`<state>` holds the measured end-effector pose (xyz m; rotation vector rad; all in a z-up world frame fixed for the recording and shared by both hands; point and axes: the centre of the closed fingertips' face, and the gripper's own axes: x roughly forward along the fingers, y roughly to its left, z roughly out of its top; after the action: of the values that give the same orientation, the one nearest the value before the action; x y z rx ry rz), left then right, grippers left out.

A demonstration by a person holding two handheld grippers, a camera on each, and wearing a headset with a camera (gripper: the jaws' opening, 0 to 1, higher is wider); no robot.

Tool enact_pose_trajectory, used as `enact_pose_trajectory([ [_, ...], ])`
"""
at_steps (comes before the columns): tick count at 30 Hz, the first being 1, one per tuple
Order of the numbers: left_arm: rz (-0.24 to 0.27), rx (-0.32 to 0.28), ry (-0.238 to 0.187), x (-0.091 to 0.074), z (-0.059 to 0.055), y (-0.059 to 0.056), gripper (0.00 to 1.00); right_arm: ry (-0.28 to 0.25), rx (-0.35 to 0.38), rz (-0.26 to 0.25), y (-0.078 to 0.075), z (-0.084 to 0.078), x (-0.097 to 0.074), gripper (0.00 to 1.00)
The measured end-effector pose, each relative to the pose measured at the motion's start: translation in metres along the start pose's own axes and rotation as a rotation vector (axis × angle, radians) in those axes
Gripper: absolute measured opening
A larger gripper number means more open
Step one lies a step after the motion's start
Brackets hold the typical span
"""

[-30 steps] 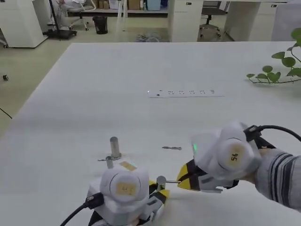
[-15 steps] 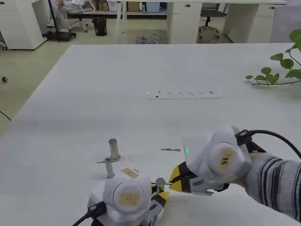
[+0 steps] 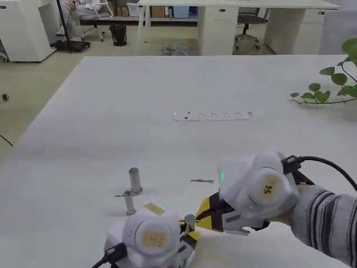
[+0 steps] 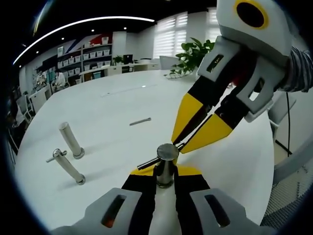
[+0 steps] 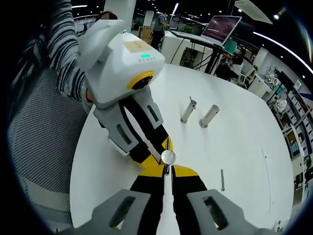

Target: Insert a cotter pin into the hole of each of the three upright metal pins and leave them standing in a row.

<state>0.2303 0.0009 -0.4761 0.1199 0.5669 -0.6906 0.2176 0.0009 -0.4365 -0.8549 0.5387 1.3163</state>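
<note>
Left claw (image 4: 165, 172): clamped on the shaft of an upright metal pin (image 4: 166, 159).
Right claw (image 4: 179, 145): tips pressed together on a cotter pin (image 4: 147, 164) at that pin's head.
Other pins: left of the left claw stand a fitted pin (image 4: 68, 166) and a bare pin (image 4: 71, 141).
Spare cotter pin (image 4: 140, 121): flat on the table (image 4: 112, 105), beyond both claws.

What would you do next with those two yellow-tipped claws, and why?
Probably open the right gripper and draw it back a little. Its tips sit right against the head of the metal pin, which the left gripper clamps upright. The cotter pin already pokes out the far side, so it looks seated. A bare pin and a loose cotter pin wait on the table.
</note>
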Motion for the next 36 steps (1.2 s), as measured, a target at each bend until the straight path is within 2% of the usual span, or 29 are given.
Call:
enact_pose_trajectory([
  [12, 0.002, -0.006, 0.002, 0.0001, -0.0001, 0.0004, 0.1, 0.036, -0.002, 0.001, 0.0037, -0.0088, -0.0026, 0.0],
  [18, 0.004, -0.015, 0.003, -0.0002, 0.0, 0.0002, 0.1, 0.035, 0.027, -0.008, 0.001, -0.0084, -0.0005, 0.0],
  [36, 0.012, -0.022, 0.001, 0.0004, 0.0003, 0.0004, 0.1, 0.029, 0.04, -0.013, 0.0004, -0.0051, 0.0009, 0.0],
])
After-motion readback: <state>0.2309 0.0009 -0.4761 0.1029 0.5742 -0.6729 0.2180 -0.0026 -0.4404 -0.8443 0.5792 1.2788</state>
